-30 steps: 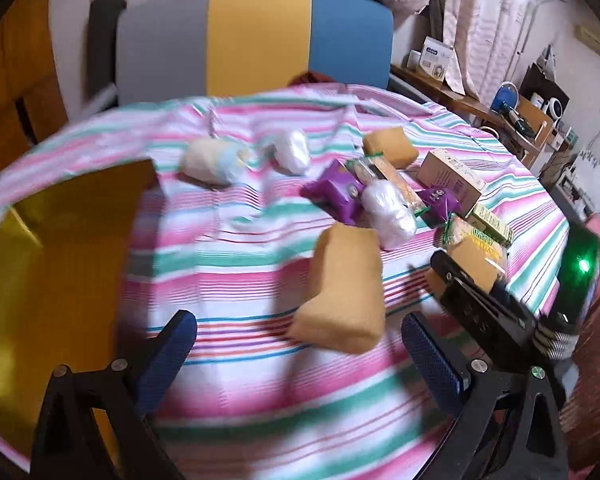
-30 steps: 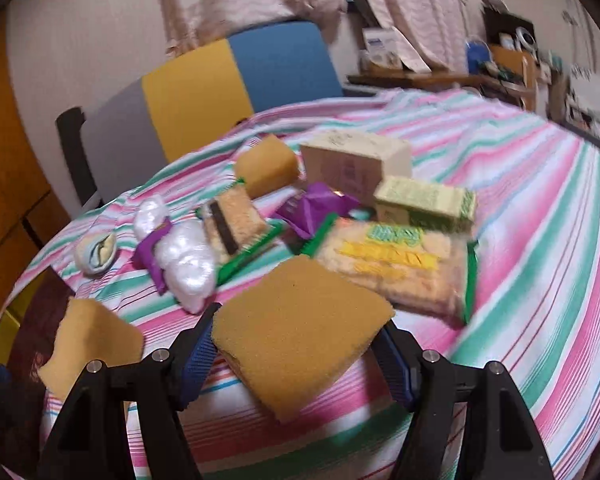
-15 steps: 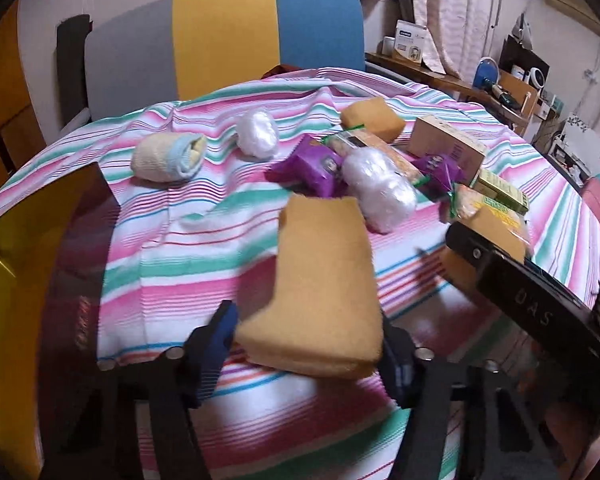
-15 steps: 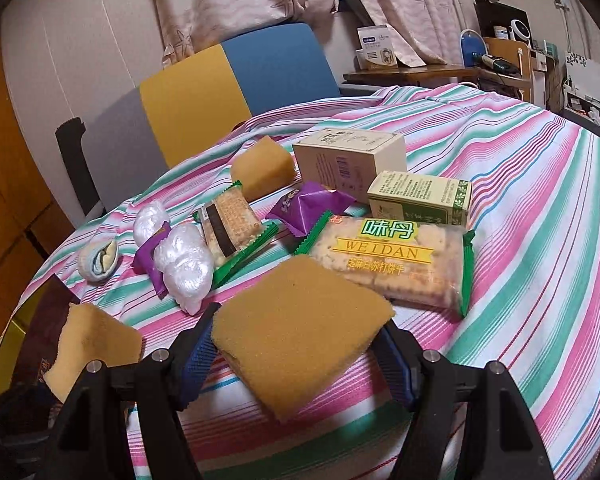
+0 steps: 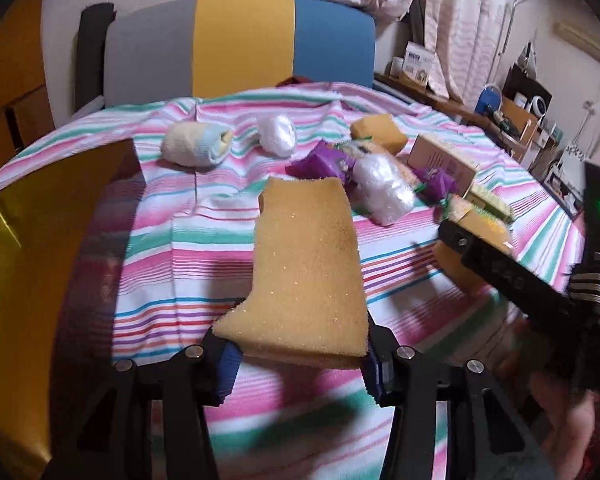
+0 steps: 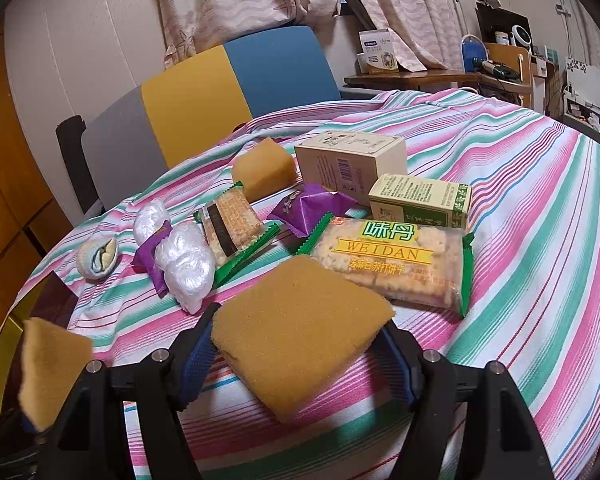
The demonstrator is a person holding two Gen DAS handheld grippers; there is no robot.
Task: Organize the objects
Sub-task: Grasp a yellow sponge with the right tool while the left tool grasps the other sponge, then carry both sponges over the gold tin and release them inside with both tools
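My left gripper (image 5: 300, 364) is shut on a yellow sponge (image 5: 308, 268) and holds it above the striped tablecloth (image 5: 180, 248). My right gripper (image 6: 300, 364) is shut on a second yellow sponge (image 6: 300, 332), also held above the cloth; that gripper shows at the right of the left wrist view (image 5: 512, 276). The left sponge shows at the lower left of the right wrist view (image 6: 48, 364). A third sponge (image 6: 264, 168) lies further back on the table.
A gold box (image 5: 24, 264) sits at the left. On the cloth lie a cracker pack (image 6: 396, 264), a green carton (image 6: 420, 200), a beige box (image 6: 352, 164), purple packets (image 6: 308, 208), plastic wads (image 6: 184, 264) and rolled socks (image 6: 96, 256). A chair (image 5: 240, 48) stands behind.
My left gripper closed on the sponge that lay on the cloth and lifted it. The right gripper keeps holding its sponge, almost still.
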